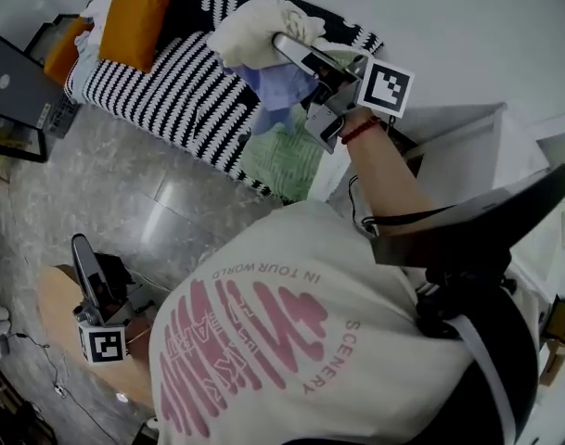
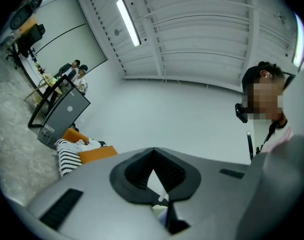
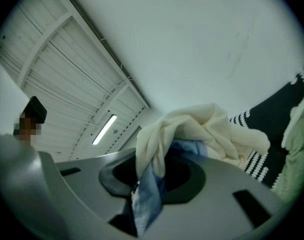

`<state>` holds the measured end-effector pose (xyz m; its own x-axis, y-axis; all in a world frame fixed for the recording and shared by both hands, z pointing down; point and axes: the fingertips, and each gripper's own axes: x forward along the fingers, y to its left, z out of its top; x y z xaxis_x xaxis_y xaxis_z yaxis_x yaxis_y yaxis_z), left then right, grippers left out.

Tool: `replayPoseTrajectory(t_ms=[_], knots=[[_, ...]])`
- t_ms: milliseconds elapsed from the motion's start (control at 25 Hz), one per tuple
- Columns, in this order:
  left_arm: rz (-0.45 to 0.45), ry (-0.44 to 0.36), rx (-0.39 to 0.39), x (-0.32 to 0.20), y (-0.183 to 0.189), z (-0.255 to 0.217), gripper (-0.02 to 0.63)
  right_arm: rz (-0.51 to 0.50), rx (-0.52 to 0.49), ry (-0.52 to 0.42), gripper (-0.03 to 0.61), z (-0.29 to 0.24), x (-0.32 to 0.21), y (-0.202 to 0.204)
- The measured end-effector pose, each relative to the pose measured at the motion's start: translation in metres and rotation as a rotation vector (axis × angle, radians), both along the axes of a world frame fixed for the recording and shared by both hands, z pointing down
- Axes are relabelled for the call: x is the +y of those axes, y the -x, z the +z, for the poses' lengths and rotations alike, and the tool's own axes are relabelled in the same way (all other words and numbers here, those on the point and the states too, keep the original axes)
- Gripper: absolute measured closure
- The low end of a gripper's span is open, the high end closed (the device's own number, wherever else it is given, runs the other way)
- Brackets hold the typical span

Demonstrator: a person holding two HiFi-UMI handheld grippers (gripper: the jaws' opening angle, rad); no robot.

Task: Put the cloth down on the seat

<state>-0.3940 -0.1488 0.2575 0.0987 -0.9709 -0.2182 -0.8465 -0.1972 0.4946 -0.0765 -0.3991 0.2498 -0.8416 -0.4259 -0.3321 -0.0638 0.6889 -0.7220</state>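
Over seat (image 1: 185, 95), the cloth (image 1: 254, 31), cream and bunched, hangs from R gripper (image 1: 287, 46), w/ a blue cloth (image 1: 284, 86) caught in the same jaws, which are clenched on both. Can't tell if the cloth touches the seat's striped cover. Green cloth (image 1: 282, 156) lies on seat just below the gripper, at near edge. Orange cushion (image 1: 138, 12) sits at seat's far-left end, w/ laptop (image 1: 13, 82) near it. L gripper (image 1: 81, 248) is low at person's left, over a round wooden top (image 1: 55, 295), jaws closed together, nothing between.
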Motion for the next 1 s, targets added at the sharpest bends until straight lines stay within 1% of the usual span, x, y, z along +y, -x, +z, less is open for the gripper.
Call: replayPoseTrajectory(t_ms=[160, 320, 480, 600, 640, 720, 760, 800, 920, 1000], knots=[[-0.036, 0.006, -0.032, 0.004, -0.022, -0.001, 0.603, -0.053, 0.022, 0.050, 0.482, 0.024, -0.013, 0.001], [-0.093, 0.015, -0.014, 0.001, -0.032, 0.001, 0.603, -0.123, 0.025, 0.086, 0.482, 0.039, -0.030, 0.004], [-0.134, 0.010, 0.010, 0.018, -0.042, -0.007, 0.603, -0.135, 0.013, 0.097, 0.482, 0.039, -0.030, 0.001], [-0.155, -0.001, -0.006, 0.031, -0.052, -0.006, 0.603, -0.152, -0.002, 0.089, 0.482, 0.046, -0.026, -0.003], [-0.157, 0.002, -0.012, 0.033, -0.056, -0.004, 0.603, -0.160, -0.011, 0.099, 0.482, 0.054, -0.026, -0.004], [-0.157, 0.013, -0.015, 0.029, -0.061, -0.002, 0.603, -0.169, -0.016, 0.149, 0.482, 0.074, -0.032, -0.005], [-0.155, 0.020, -0.015, 0.024, -0.064, -0.003, 0.603, -0.165, 0.002, 0.186, 0.482, 0.090, -0.037, -0.008], [-0.152, 0.027, -0.016, 0.018, -0.068, -0.002, 0.603, -0.151, 0.042, 0.233, 0.482, 0.111, -0.042, -0.014], [-0.141, 0.040, -0.027, 0.005, -0.090, 0.004, 0.603, -0.113, 0.196, 0.377, 0.482, 0.190, -0.046, -0.048], [-0.131, 0.055, -0.028, 0.001, -0.100, 0.009, 0.603, -0.110, 0.259, 0.444, 0.482, 0.225, -0.039, -0.070]])
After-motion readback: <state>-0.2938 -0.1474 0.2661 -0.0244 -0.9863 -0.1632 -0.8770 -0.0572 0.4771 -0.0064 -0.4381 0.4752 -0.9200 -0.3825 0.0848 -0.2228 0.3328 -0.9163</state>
